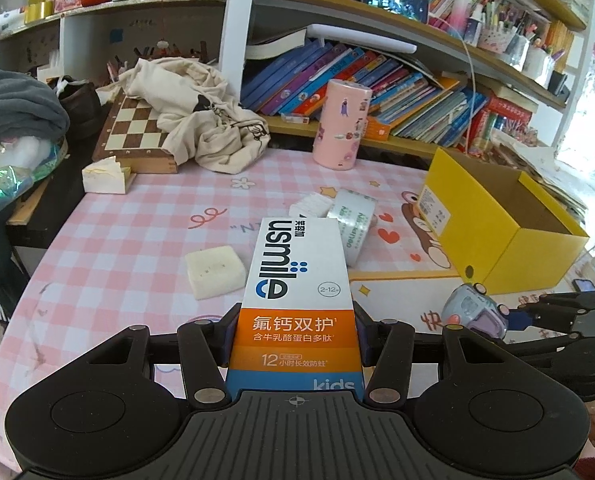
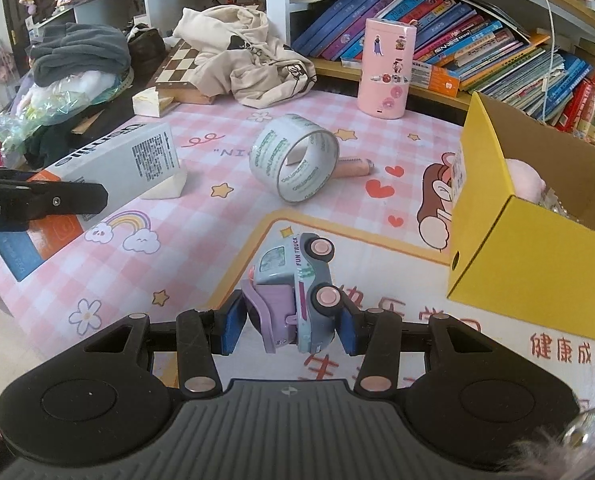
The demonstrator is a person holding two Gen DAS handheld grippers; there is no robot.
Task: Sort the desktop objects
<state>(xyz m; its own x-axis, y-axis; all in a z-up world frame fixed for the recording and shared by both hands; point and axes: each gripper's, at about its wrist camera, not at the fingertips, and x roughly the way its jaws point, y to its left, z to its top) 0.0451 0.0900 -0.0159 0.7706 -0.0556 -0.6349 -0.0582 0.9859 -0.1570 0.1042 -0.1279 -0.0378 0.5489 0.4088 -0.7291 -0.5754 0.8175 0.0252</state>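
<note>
Left wrist: left hand-held gripper [image 1: 297, 332] clamped the usmile toothpaste box [image 1: 297, 292] above the counter [image 1: 137, 232]. Right wrist: right hand-held gripper [image 2: 293, 326] had blue pads against the toy truck [image 2: 297, 292], yellow box [image 2: 517, 240] nearby.

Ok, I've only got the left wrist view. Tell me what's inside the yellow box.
Observer: The right wrist view shows a pink fluffy thing inside the yellow box.
Operator: Now describe how the toy truck sits.
Observer: The toy truck lies on its side, wheels turned toward the box, between the pads of the right gripper. I can't tell whether they touch it.
Operator: Check behind the tape roll.
Observer: A tan stick, pen-like, lies on the table just behind the tape roll.
</note>
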